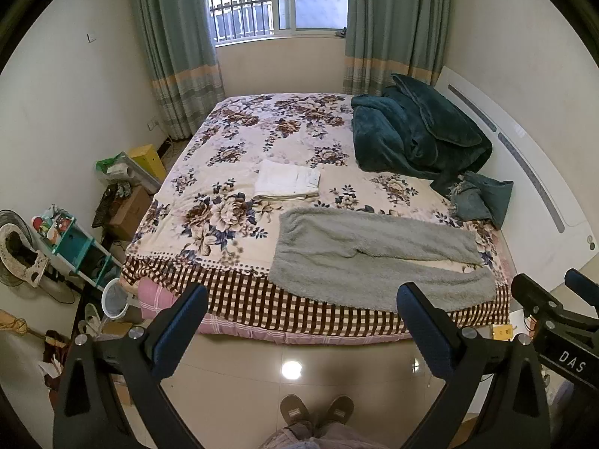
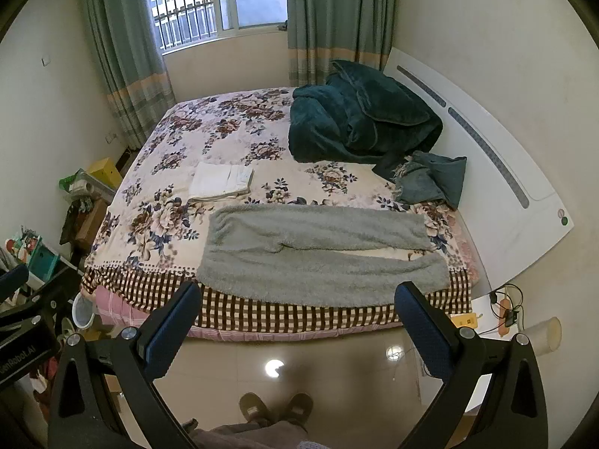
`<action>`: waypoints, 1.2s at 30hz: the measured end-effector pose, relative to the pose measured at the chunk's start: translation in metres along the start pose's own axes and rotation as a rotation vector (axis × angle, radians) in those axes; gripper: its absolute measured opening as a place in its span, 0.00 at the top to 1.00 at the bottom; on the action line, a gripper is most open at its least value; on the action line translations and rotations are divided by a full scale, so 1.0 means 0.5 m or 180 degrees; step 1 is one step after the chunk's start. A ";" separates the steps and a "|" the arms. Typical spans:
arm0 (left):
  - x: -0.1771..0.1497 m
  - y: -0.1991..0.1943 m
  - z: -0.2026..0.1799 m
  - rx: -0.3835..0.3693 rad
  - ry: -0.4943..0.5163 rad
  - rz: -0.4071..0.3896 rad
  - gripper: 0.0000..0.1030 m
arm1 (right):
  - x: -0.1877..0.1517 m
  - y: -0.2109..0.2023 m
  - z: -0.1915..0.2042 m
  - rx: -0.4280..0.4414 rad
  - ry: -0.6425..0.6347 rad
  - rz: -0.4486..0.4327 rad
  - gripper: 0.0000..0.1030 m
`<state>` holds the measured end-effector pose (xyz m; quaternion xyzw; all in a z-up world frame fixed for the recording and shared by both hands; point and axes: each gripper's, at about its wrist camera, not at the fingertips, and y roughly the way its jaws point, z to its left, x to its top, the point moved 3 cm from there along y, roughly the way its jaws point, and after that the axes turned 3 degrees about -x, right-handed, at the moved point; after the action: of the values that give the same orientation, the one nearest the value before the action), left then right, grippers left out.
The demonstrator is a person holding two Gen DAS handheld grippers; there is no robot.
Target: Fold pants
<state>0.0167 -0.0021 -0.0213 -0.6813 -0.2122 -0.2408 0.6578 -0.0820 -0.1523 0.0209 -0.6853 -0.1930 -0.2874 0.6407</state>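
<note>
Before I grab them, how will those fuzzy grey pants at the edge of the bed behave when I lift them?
The grey pants look like thick fleece lying limp and flat, so they will probably sag from any pinch point. Their near leg hangs over the bed edge, so a tug may slide them off. The pile probably grips well. Both the left gripper and right gripper are open.

Black gripper (image 1: 302, 295) frames, blue pads (image 1: 179, 327), silver screws; brown slippers (image 1: 317, 409).

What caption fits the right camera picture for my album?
Open right claw hovers before fluffy grey pants spread flat on the flowery bed.
</note>
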 end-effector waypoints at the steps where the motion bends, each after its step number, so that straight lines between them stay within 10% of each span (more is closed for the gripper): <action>1: 0.001 0.001 -0.001 0.0005 -0.0001 0.0000 0.00 | -0.001 -0.003 0.002 0.0001 0.0007 -0.0003 0.00; 36: 0.020 -0.016 0.011 0.0010 -0.0009 -0.0048 0.00 | -0.007 -0.001 0.006 0.0018 -0.0008 -0.0013 0.00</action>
<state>0.0201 0.0035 -0.0091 -0.6791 -0.2185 -0.2445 0.6568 -0.0846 -0.1491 0.0190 -0.6834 -0.1960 -0.2874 0.6418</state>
